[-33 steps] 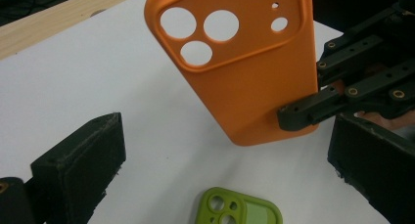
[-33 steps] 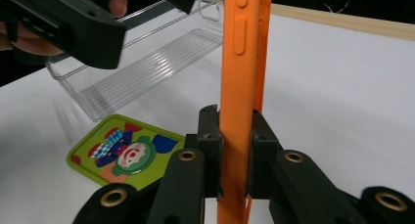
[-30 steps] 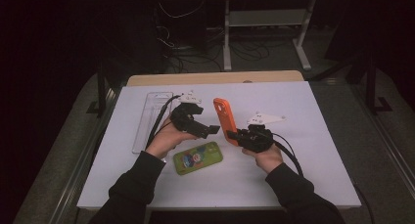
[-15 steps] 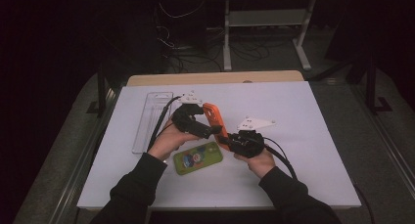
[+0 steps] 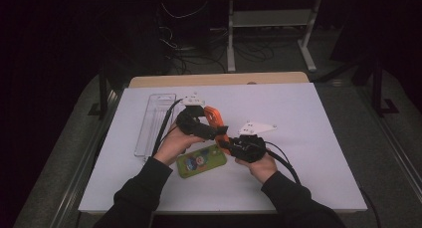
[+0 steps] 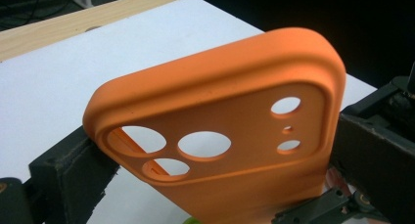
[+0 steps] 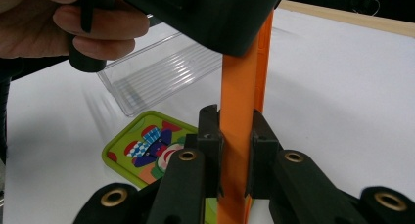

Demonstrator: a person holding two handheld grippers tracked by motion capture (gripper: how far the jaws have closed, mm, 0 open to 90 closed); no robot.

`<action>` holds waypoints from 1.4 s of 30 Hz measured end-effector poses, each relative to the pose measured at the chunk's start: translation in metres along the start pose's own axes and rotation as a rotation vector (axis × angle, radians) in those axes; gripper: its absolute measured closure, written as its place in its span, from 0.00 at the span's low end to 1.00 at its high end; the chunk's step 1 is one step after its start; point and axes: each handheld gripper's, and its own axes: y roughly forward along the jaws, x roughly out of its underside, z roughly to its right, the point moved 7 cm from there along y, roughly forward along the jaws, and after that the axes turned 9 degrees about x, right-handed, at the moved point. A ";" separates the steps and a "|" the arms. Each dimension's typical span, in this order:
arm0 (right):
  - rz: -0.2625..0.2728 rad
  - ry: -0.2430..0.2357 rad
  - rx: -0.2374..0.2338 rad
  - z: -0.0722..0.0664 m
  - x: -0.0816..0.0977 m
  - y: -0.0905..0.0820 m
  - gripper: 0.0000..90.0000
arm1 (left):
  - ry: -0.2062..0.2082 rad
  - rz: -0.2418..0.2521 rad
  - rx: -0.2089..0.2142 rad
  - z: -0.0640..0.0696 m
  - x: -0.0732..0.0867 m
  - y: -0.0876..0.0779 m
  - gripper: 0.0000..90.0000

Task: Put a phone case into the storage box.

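Right gripper [image 7: 234, 150] clamped on the orange phone case [image 6: 230, 131], thin edge between its pads. Left gripper [image 5: 211, 132] pinching the same case across its width, lower end cut off. Case raised above mid-table, long axis slanting toward the far edge, over the green card [image 5: 201, 161], beside the clear tray [image 5: 149, 126].

Two phone cases [image 5: 215, 119] [image 5: 201, 161], one clear tray [image 5: 152, 121], two tools [image 5: 215, 133] [image 5: 225, 144].

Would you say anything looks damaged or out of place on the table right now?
Nothing stands out. The orange phone case looks intact, held off the table between the left gripper and right gripper; the green phone case and clear tray lie flat.
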 end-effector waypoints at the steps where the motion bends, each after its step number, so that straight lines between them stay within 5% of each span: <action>1: -0.001 -0.002 -0.001 0.000 0.000 0.000 0.87 | -0.004 0.002 0.000 0.000 0.000 0.001 0.00; 11: -0.024 -0.037 0.020 0.001 0.005 0.004 0.88 | -0.041 0.038 -0.006 0.000 0.002 0.001 0.09; 32: -0.050 -0.069 0.031 0.002 0.010 0.007 0.85 | -0.012 0.033 -0.001 0.002 0.002 0.001 0.15; 42: -0.095 -0.063 0.027 0.007 0.013 0.006 0.45 | -0.002 0.052 -0.035 -0.004 -0.002 -0.009 0.16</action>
